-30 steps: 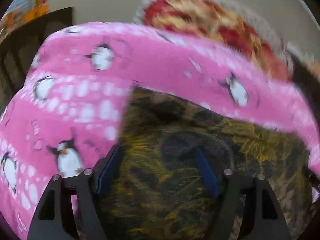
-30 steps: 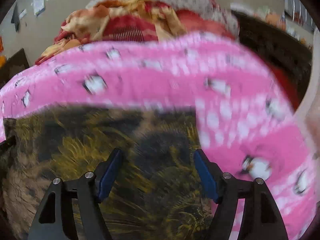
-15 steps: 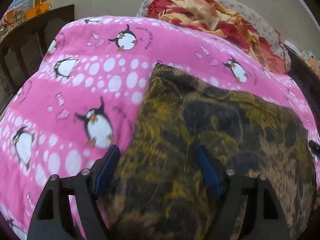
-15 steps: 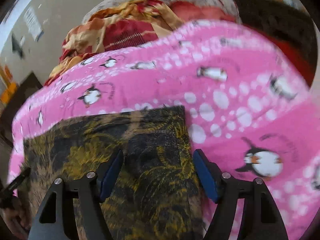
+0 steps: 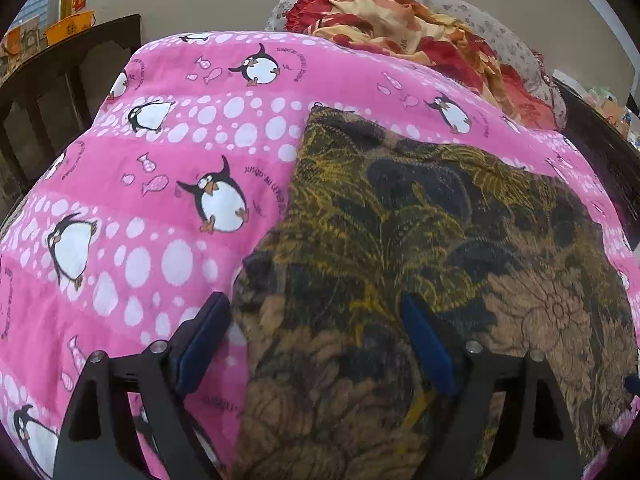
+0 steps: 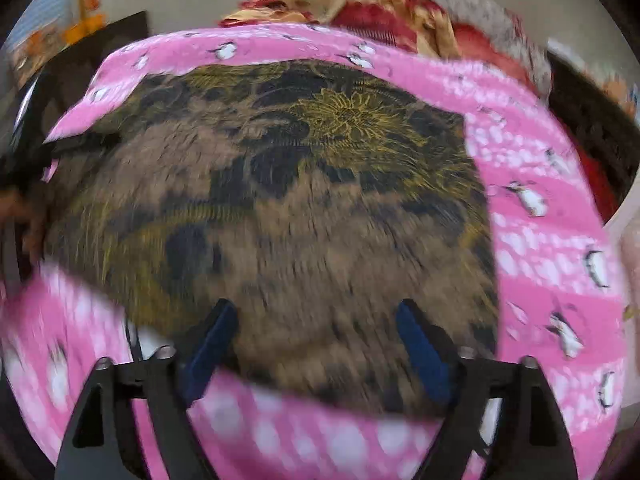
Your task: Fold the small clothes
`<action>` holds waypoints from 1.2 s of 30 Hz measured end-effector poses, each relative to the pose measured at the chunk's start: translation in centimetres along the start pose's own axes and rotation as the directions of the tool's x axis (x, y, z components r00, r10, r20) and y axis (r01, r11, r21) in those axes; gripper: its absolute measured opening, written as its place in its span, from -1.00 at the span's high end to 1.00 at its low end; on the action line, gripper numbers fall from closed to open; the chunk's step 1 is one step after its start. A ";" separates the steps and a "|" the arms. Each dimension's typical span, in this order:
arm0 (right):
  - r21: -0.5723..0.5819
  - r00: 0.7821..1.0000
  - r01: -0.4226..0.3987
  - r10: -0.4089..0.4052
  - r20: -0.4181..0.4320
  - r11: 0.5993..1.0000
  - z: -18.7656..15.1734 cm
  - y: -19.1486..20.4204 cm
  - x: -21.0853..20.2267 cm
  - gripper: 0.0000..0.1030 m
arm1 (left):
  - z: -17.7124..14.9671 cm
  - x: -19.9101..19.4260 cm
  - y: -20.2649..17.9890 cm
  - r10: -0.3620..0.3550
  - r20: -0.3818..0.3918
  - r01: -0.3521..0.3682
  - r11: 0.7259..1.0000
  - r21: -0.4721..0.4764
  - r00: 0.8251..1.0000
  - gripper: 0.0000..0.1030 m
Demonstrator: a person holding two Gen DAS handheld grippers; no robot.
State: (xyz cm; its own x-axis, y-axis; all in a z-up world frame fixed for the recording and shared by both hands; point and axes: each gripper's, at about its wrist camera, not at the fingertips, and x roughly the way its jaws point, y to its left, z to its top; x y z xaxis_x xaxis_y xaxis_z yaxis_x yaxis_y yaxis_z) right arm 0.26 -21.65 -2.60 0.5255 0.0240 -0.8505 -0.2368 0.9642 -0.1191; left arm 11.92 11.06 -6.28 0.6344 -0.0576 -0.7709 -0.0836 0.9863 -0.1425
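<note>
A dark brown and yellow floral cloth (image 5: 420, 248) lies flat on a pink penguin-print blanket (image 5: 160, 184). It also shows in the right wrist view (image 6: 288, 208), blurred, as a broad rectangle. My left gripper (image 5: 316, 340) is open over the cloth's near left edge, with the blue left pad (image 5: 200, 344) over the blanket and the right one over the cloth. My right gripper (image 6: 316, 340) is open and empty above the cloth's near edge. Neither gripper holds anything.
A heap of red and orange patterned fabric (image 5: 420, 44) lies on a grey-spotted pillow behind the blanket. Dark wooden furniture (image 5: 52, 88) stands at the left, and a dark frame edge (image 5: 600, 148) runs along the right.
Both grippers have pulled back and up from the cloth, so more of it shows. The right view has swung left and now takes in the whole cloth.
</note>
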 end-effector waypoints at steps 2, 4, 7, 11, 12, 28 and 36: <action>0.008 1.000 -0.015 0.015 0.000 1.000 -1.4 -0.5 0.0 -0.99 | -0.3 -0.3 0.1 -0.005 -0.007 0.005 1.000 -0.007 1.000 -0.72; 0.019 0.999 -0.040 0.040 0.016 0.999 -1.6 -0.9 -0.3 -0.99 | -0.8 -1.1 0.1 0.002 -0.023 -0.002 1.000 0.000 1.000 -0.72; 0.011 0.998 -0.049 0.050 -0.029 0.999 -1.1 -1.0 -0.8 -0.95 | -1.6 -4.2 -1.1 0.005 -0.029 -0.004 1.000 0.028 1.000 -0.71; 0.105 0.988 -0.090 0.076 0.135 0.990 1.9 -1.7 -5.1 -0.63 | -2.9 -8.2 -5.1 -0.110 0.044 0.105 0.988 0.111 0.993 -0.71; 0.105 0.984 -0.086 0.068 0.165 0.991 2.9 -1.5 -5.3 -0.63 | -3.0 -8.1 -6.0 -0.120 0.036 0.114 0.984 0.136 0.992 -0.71; 0.152 0.996 -0.045 0.032 0.086 0.987 6.7 -0.5 0.2 -0.65 | -8.5 -5.7 -7.9 -0.048 -0.047 0.058 0.972 0.227 0.998 -0.98; 0.119 0.996 -0.069 0.062 0.060 0.991 8.6 2.0 5.4 -0.79 | -9.0 -6.3 -7.5 -0.065 -0.035 0.071 0.975 0.210 0.997 -0.98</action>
State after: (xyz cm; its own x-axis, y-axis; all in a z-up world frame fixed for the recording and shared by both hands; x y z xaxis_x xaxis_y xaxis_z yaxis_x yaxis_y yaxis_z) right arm 9.62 -17.35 -3.04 0.5575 0.0995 -0.8242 -0.1737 0.9848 0.0015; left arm 1.62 2.59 -5.95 0.6113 -0.1269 -0.7812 0.1245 0.9902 -0.0635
